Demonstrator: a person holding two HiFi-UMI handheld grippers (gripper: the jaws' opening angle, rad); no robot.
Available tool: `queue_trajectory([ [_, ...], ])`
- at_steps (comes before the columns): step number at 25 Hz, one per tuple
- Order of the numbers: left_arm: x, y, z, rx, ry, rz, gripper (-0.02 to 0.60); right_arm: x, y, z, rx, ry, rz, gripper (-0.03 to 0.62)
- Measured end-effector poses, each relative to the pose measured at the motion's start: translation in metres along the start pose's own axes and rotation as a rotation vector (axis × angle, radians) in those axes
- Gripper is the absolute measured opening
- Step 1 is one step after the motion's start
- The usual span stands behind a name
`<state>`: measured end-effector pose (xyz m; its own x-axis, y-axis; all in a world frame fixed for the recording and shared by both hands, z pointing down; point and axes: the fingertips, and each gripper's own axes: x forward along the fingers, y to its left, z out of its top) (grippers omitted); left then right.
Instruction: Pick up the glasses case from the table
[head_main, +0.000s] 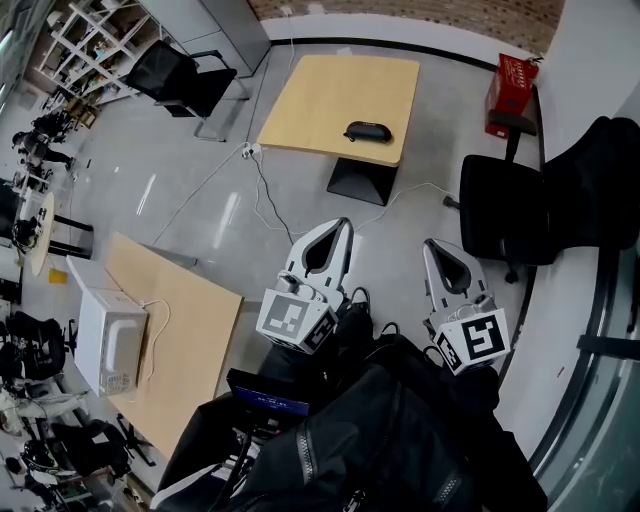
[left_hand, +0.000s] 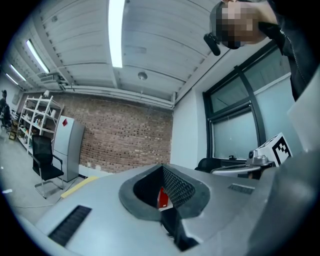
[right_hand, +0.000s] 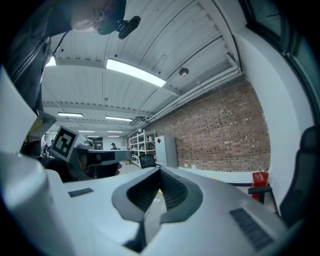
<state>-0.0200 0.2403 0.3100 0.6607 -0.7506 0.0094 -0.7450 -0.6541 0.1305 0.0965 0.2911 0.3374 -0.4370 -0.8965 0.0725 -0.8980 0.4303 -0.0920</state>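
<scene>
grey floor (head_main: 180, 180) fills most of the head view.

square bench (head_main: 320, 100): pale wood on a dark foot, toward the top of the head view. all places below are taken from it.

long bench (head_main: 190, 340): same pale wood, well apart from the square bench, down and to its left, closer to the person.

black chair (head_main: 505, 205): right of the square bench and a little nearer the person, clear of its edge.

second black chair (head_main: 185, 75): left of the square bench, apart from it.

microwave (head_main: 105, 340): white, far from the square bench, at the long bench's left edge.

left tool (head_main: 345, 224): over the floor on the person's side of the square bench, well short of it, pointing toward it. jaws closed tip to tip, gripping nothing. in the left gripper view only a red scrap of background shows through the gap behind the tips.

right tool (head_main: 430, 244): also short of the square bench, below its right corner. jaws closed, empty.

red box (head_main: 512, 90): off the square bench's right side, by the wall.

white cable (head_main: 262, 195): on the floor, running from the square bench's left near corner toward the person.

glasses case (head_main: 368, 131): black, lying flat on the square bench close to its near edge, right of centre. well apart from both tools, untouched.
</scene>
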Motion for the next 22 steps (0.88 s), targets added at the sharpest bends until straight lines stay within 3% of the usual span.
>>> queue_trajectory([
  [11,0.049,0.033,-0.005,-0.006,0.004,-0.083,-0.002,0.048,-0.019,-0.001,-0.022,0.041,-0.029,0.003],
  [22,0.120,0.112,0.000,-0.021,0.028,-0.115,-0.002,0.157,-0.041,0.010,-0.028,0.056,-0.011,0.003],
])
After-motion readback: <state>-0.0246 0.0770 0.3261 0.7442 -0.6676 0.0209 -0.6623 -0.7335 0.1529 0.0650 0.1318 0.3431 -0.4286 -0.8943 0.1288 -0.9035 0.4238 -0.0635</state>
